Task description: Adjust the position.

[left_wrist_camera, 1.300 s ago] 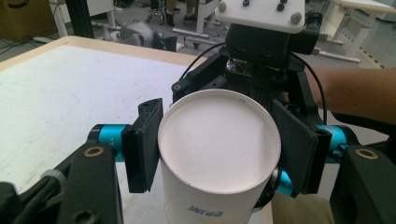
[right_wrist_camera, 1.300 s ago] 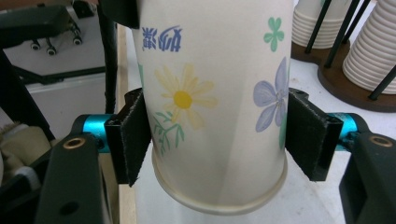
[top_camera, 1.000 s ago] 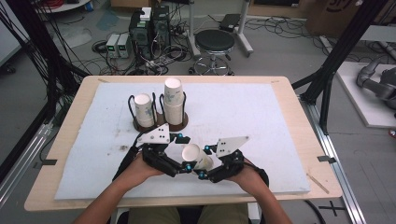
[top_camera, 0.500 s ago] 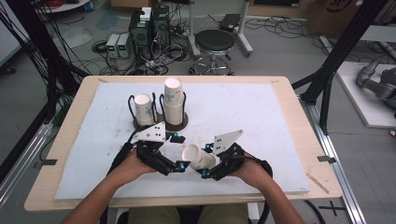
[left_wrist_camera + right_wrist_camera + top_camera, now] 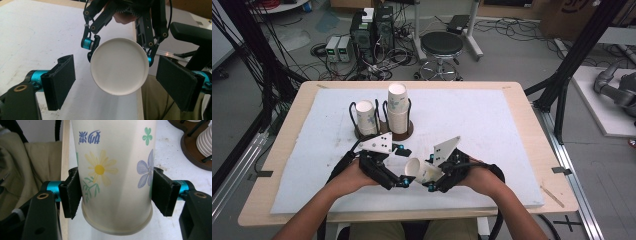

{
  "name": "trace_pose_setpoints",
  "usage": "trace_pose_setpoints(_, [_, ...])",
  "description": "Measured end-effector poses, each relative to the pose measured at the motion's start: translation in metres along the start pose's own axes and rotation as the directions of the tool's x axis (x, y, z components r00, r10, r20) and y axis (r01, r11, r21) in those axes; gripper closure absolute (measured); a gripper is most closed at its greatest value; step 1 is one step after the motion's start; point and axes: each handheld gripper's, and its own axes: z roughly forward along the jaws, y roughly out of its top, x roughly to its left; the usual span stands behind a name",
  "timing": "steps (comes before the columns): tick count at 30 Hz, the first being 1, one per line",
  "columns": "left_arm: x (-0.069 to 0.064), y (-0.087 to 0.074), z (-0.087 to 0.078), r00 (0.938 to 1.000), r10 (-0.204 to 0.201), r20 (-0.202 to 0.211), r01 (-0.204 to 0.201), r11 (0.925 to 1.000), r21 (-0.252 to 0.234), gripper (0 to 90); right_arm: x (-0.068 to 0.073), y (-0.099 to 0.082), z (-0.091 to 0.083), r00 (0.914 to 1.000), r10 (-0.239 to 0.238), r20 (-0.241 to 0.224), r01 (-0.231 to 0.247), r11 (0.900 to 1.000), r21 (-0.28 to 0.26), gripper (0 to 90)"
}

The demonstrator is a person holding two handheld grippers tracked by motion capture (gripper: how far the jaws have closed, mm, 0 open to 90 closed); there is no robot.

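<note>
The right gripper (image 5: 430,183) is clamped on a white paper cup printed with flowers (image 5: 421,171), its two black pads pressed against opposite sides of the cup's wall near the base, as the right gripper view (image 5: 113,195) makes plain. The cup lies roughly on its side in the lower centre of the high view, its open mouth turned toward the upper left, held above the white foam mat (image 5: 492,125) and clear of it.

The left gripper (image 5: 398,182) sits just beside the cup's mouth, lower left of centre. In the left gripper view its jaws stand wide apart on either side of the cup's round white mouth (image 5: 119,66), and the pads (image 5: 58,81) do not touch it, so this gripper is released and grasps nothing.

Farther out, toward the upper left of the mat, a dark wooden holder with black wire loops (image 5: 384,131) carries two lots of cups: a single flowered paper cup (image 5: 366,117) in the left loop and a taller stack of paper cups (image 5: 397,106) in the right loop. The mat lies on a pale wooden table (image 5: 532,150).

Judging from this, one cup has been taken and lifted, and the work stands midway: it looks ready to be passed to the open left gripper or carried on to the holder, and neither is yet done.
</note>
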Motion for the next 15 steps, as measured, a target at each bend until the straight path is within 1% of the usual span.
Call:
trace_pose_setpoints(1, [0.0, 0.0, 0.001, 1.0, -0.001, 0.002, 0.001, 1.0, -0.001, 16.0, 0.0, 0.001, 0.0, 1.0, -0.005, -0.002, 0.005, 1.0, 0.007, 32.8])
trace_pose_setpoints(6, [0.0, 0.0, 0.003, 0.9999, 0.007, 0.009, -0.008, 0.9996, 0.026, 16.4, -0.001, 0.01, -0.001, 0.9995, -0.03, -0.011, 0.031, 0.998, 0.054, 32.8])
trace_pose_setpoints(7, [0.0, 0.0, 0.004, 0.9999, 0.004, 0.01, -0.004, 0.9997, 0.023, 16.5, 0.0, 0.011, -0.001, 0.9995, -0.027, -0.014, 0.028, 0.9978, 0.06, 32.8])
trace_pose_setpoints(10, [0.0, 0.0, 0.004, 0.9999, 0.01, 0.014, -0.011, 0.9993, 0.035, 17.0, 0.0, 0.017, -0.001, 0.9991, -0.033, -0.025, 0.035, 0.9954, 0.089, 32.7])
trace_pose_setpoints(12, [0.0, 0.0, 0.006, 0.9997, 0.012, 0.019, -0.013, 0.9993, 0.035, 18.4, 0.0, 0.021, -0.001, 0.9983, -0.044, -0.039, 0.048, 0.9918, 0.119, 32.8])
trace_pose_setpoints(14, [-0.001, 0.0, 0.007, 0.9997, 0.011, 0.023, -0.012, 0.9991, 0.04, 19.0, -0.001, 0.023, 0.0, 0.9975, -0.052, -0.047, 0.058, 0.9891, 0.135, 32.8])
trace_pose_setpoints(15, [-0.001, 0.0, 0.007, 0.9995, 0.013, 0.027, -0.014, 0.999, 0.043, 19.4, 0.0, 0.025, 0.0, 0.9975, -0.054, -0.046, 0.061, 0.9862, 0.154, 32.8])
